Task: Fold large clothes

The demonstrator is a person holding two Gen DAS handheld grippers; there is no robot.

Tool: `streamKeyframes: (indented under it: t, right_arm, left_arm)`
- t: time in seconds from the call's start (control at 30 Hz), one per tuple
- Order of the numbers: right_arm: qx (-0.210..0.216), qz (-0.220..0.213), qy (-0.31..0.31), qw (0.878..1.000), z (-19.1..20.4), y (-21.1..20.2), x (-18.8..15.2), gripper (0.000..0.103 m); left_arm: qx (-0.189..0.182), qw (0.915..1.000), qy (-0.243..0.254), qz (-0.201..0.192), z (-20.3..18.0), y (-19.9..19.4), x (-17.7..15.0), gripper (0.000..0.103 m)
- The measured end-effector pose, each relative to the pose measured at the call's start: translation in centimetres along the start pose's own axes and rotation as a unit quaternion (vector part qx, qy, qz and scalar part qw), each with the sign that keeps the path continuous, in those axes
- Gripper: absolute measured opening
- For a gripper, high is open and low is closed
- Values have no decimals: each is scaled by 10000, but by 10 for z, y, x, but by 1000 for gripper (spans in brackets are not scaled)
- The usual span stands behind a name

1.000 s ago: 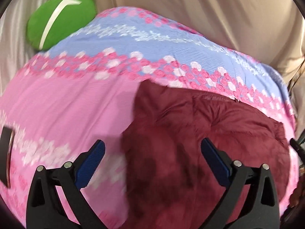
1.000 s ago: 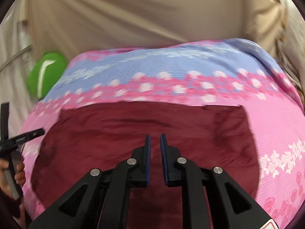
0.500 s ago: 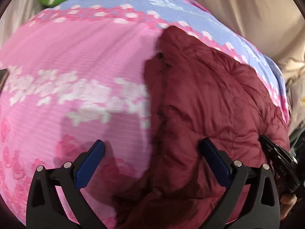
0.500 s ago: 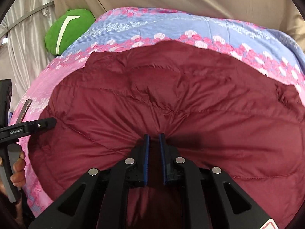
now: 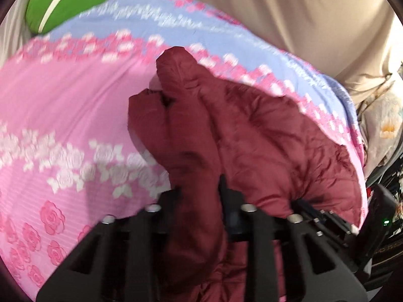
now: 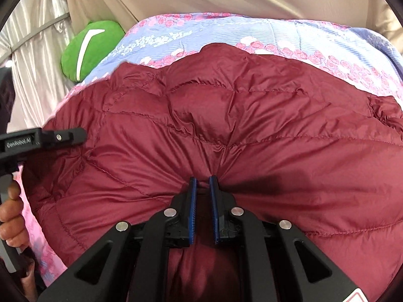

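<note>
Behind the flowered pink-and-blue bedcover [image 6: 289,35] hangs beige curtain. A second ago our left gripper [image 5: 199,188] stood wide; now its jaws are closing on a fold of the one quilted maroon jacket [image 6: 252,115] lying on the bedcover. Our right gripper [image 6: 202,183] pinches its puffy hem. One green cushion [image 6: 93,47] lies beside.

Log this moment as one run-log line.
left hand-held gripper: closing on maroon puffer jacket edge | right hand-held gripper: shut on jacket | jacket on floral quilt
</note>
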State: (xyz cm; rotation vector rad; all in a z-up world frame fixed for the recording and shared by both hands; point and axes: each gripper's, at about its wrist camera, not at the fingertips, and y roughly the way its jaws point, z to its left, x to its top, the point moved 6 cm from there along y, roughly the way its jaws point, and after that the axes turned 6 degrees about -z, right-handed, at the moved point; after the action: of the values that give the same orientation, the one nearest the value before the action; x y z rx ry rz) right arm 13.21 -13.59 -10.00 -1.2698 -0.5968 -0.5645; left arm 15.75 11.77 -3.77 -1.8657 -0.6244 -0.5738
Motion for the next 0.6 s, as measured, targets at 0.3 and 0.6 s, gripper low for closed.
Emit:
streamKeyframes:
  t: [0.3,0.6]
  right_arm:
    - [240,-361,624,9971,-35,-48,27,16]
    - [-102,222,592,9979,-64,-6,18,16]
  left_arm:
    - [-424,9966,431,-563,-45,-41,30,13]
    - [-1064,9849,1013,-917,-106,-78,42,12]
